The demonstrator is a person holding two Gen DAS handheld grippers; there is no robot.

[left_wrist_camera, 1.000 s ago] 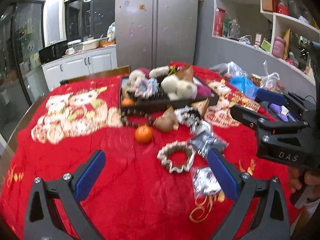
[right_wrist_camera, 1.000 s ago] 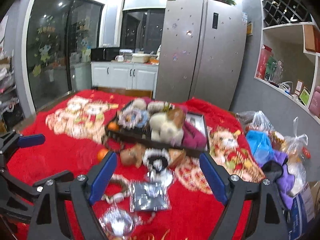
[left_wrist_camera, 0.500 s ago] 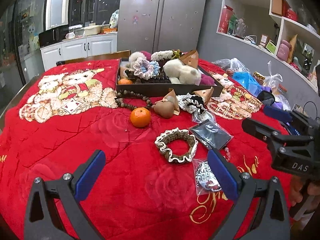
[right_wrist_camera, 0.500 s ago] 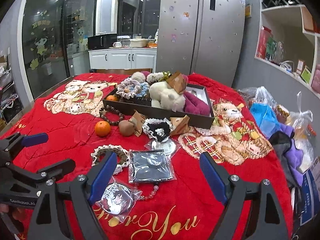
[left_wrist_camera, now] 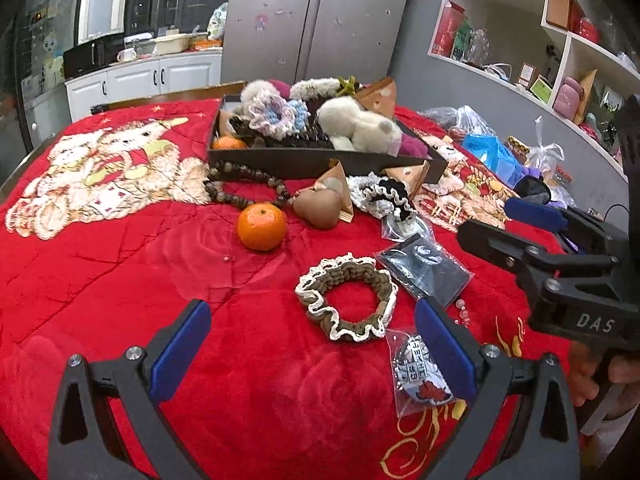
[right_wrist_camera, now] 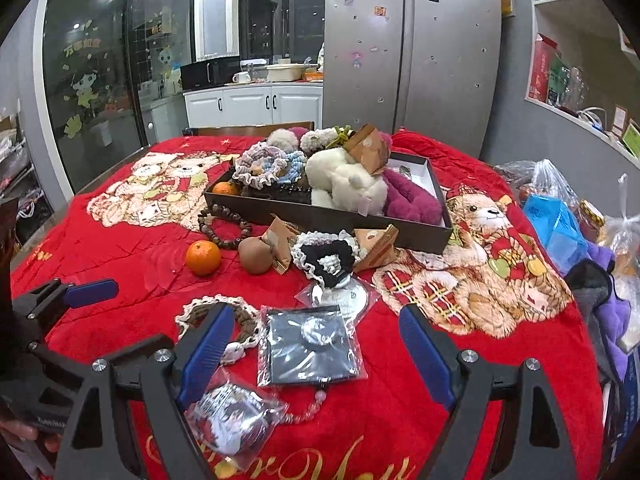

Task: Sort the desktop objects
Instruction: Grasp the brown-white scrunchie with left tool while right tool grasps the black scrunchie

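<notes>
A dark tray [left_wrist_camera: 304, 159] [right_wrist_camera: 332, 216] holds scrunchies, plush toys and an orange at the far side of the red cloth. In front of it lie a loose orange [left_wrist_camera: 262, 227] [right_wrist_camera: 203, 257], a bead bracelet [left_wrist_camera: 240, 188], a brown heart-shaped piece [left_wrist_camera: 322, 210], a black-and-white scrunchie [right_wrist_camera: 326, 256], a brown scrunchie [left_wrist_camera: 347, 303], a dark plastic pouch [right_wrist_camera: 307, 344] and a bagged badge [left_wrist_camera: 420, 372]. My left gripper [left_wrist_camera: 312, 344] is open and empty above the brown scrunchie. My right gripper [right_wrist_camera: 316, 348] is open and empty above the dark pouch.
Plastic bags and cloths [right_wrist_camera: 568, 224] pile up at the table's right edge. A chair back [right_wrist_camera: 248, 130] stands behind the table. A fridge [right_wrist_camera: 408, 52] and wall shelves [left_wrist_camera: 520, 52] lie beyond.
Both grippers have moved down and forward toward the table, so the loose objects look larger and closer. Both stay open and empty.
</notes>
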